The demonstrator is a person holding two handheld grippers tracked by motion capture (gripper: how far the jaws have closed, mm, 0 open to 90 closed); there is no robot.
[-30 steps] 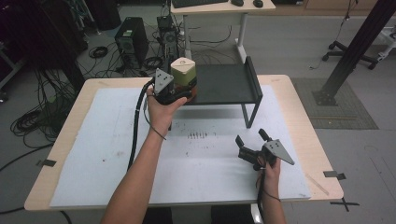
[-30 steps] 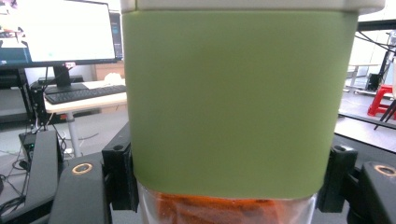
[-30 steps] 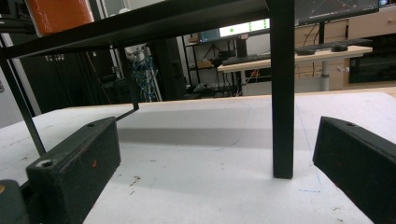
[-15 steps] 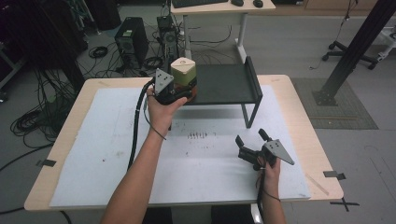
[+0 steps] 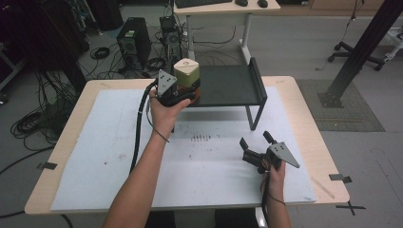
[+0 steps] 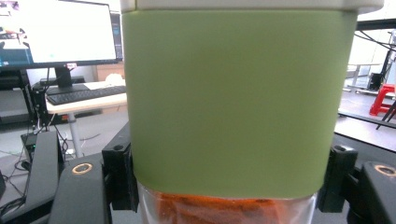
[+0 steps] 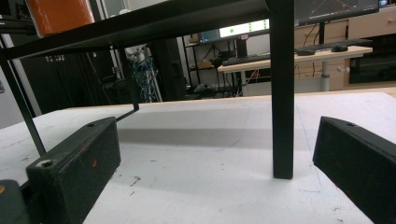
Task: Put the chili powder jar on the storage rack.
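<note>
Setting: a lab or robotics test room. Landmark is the wooden bench [image 5: 304, 109] under a scuffed white sheet [image 5: 109, 156]. Beyond its far left corner, a desktop computer tower [image 5: 134, 43] stands on the grey floor amid loose cable tangles [image 5: 33, 118]. Beyond its far edge stands a desk with keyboard [image 5: 202, 3]. A lit monitor [image 6: 60, 32] sits on another desk. A black post base [image 5: 338, 97] stands right of the bench.

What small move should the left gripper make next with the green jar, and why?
Probably lower it a little onto the black shelf: the left gripper is shut on the green jar at the shelf's left end, and the right gripper waits open.
</note>
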